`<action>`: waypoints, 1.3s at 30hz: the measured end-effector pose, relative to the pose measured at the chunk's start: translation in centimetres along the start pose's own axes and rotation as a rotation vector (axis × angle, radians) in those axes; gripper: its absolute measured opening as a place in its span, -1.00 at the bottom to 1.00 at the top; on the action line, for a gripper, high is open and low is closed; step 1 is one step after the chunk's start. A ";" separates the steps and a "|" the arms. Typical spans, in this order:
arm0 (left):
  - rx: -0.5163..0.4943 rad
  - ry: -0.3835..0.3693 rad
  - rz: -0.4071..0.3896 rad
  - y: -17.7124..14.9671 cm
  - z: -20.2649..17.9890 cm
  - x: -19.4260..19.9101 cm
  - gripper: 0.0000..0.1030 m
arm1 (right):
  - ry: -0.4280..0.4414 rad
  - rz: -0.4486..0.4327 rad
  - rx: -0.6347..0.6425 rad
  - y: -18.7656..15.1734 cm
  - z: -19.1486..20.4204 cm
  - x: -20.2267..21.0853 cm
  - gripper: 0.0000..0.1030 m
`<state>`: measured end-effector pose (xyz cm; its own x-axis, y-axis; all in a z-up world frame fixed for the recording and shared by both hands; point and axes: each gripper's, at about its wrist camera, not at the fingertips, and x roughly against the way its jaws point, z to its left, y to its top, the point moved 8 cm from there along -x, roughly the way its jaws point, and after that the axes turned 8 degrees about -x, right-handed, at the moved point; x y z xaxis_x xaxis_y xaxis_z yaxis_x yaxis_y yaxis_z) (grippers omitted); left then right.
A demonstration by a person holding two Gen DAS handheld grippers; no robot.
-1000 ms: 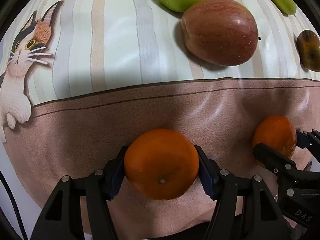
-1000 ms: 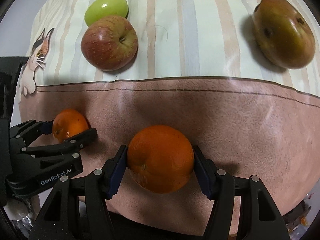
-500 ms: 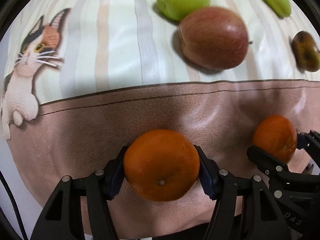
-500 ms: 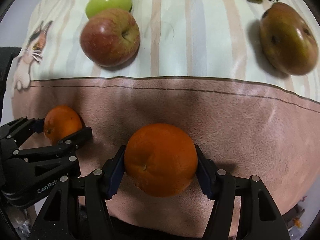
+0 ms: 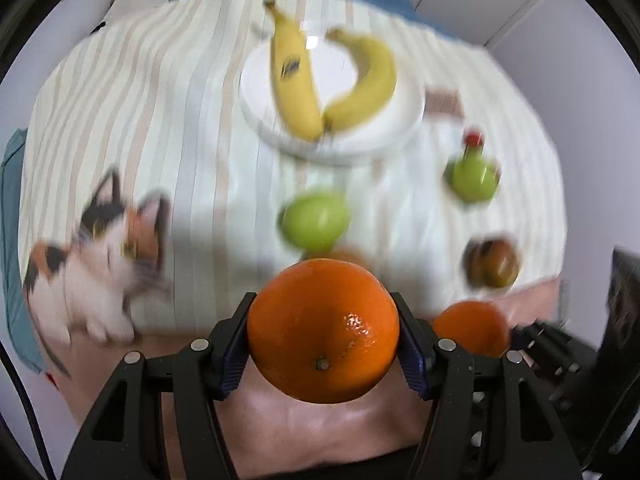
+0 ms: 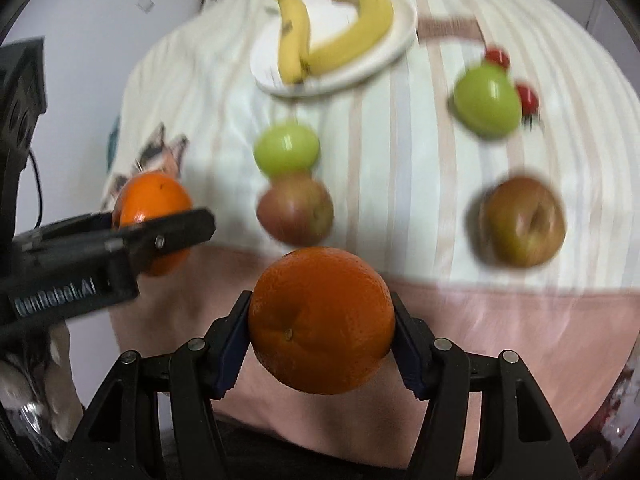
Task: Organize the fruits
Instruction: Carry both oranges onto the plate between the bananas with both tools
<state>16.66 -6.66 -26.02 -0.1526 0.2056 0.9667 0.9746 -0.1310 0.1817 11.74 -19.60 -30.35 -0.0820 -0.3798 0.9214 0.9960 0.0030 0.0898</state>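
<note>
My left gripper (image 5: 322, 336) is shut on an orange (image 5: 322, 332) and holds it well above the table. My right gripper (image 6: 320, 320) is shut on a second orange (image 6: 320, 320), also lifted. Each shows in the other's view: the right one's orange in the left wrist view (image 5: 470, 330), the left one's orange in the right wrist view (image 6: 152, 200). A white plate (image 6: 400, 36) with two bananas (image 6: 352, 28) stands at the far side. Both views are blurred by motion.
On the striped cloth lie a green apple (image 6: 286, 148), a red apple (image 6: 296, 208), a brownish apple (image 6: 522, 220), a second green apple (image 6: 486, 100) and small red fruits (image 6: 526, 98). A cat print (image 5: 96, 252) marks the cloth's left side.
Both grippers have risen and pulled back from the table with their oranges. The view now takes in the whole cloth and the plate of bananas.
</note>
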 end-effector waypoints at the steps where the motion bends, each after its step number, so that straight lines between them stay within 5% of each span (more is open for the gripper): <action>1: -0.006 -0.004 -0.012 2.7 0.4 0.5 0.18 | 0.006 -0.017 0.003 1.6 0.1 0.5 0.28; 7: -0.023 0.005 -0.051 14.4 3.4 -0.7 0.18 | 0.014 -0.128 0.005 12.3 1.6 1.3 0.28; 11: -0.031 0.000 0.007 21.0 4.8 -3.8 0.18 | -0.001 -0.167 0.005 19.0 2.7 -0.8 0.28; 16: -0.044 0.007 0.103 25.3 5.6 -8.8 0.18 | 0.022 -0.137 -0.040 24.2 3.0 -4.2 0.28; 26: -0.077 -0.003 0.255 26.7 6.3 -13.8 0.20 | 0.080 -0.050 -0.135 26.9 3.1 -9.5 0.31; 29: -0.062 -0.030 0.264 26.7 6.2 -13.9 0.20 | 0.121 -0.023 -0.167 27.1 3.2 -10.0 0.31; 39: -0.071 0.005 0.241 26.1 5.9 -14.3 0.26 | 0.067 -0.025 -0.149 27.2 3.7 -10.2 0.48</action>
<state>45.26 -7.27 -36.18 0.0818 0.1555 0.9844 0.9690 -0.2436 -0.0421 39.50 -12.27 -35.90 -0.1089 -0.4388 0.8919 0.9885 -0.1429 0.0504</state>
